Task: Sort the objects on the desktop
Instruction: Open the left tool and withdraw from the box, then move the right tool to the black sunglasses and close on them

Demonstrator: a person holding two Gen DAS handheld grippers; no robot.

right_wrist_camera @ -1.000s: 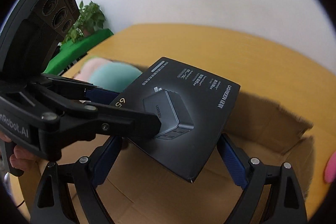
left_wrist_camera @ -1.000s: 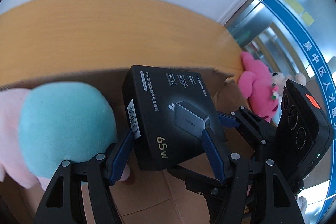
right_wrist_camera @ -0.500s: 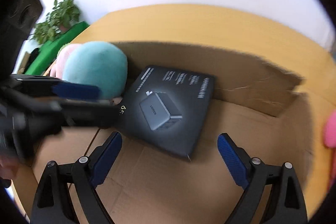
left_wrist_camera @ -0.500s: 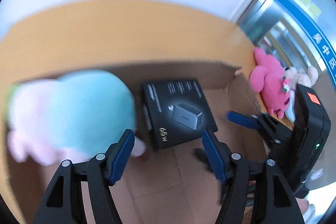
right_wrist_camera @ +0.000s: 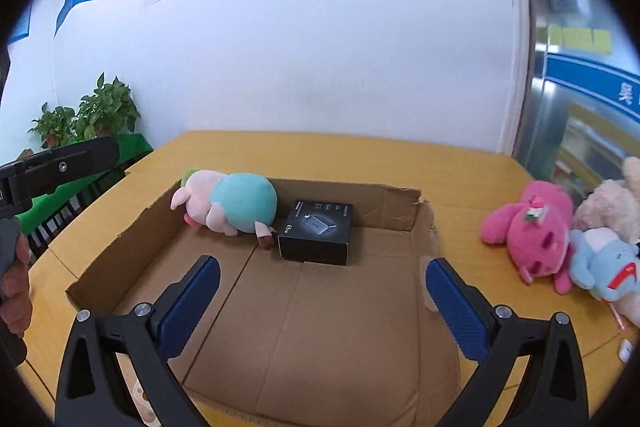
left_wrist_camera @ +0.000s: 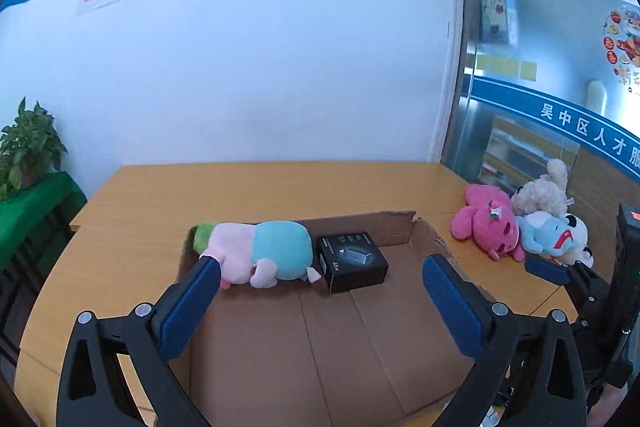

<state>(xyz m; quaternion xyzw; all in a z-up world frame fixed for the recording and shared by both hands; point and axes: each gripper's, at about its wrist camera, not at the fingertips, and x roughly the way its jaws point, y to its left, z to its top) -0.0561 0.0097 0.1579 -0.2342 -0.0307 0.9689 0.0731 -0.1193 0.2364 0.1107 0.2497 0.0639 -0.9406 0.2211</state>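
A wooden table (right_wrist_camera: 360, 155) fills mid-frame. On it centrally sits an open cardboard box (right_wrist_camera: 400, 207). Plush toys (right_wrist_camera: 532, 227) lie at right.

Plush toys (right_wrist_camera: 528, 227): five. Charger box (right_wrist_camera: 316, 231): one. Cardboard box (right_wrist_camera: 392, 205): one.

Black charger box (left_wrist_camera: 353, 261) flat in carton (left_wrist_camera: 360, 339)

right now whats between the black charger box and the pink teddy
The cardboard box's right wall, then bare table, stand between the black charger box and the pink teddy, clearest in the right wrist view.
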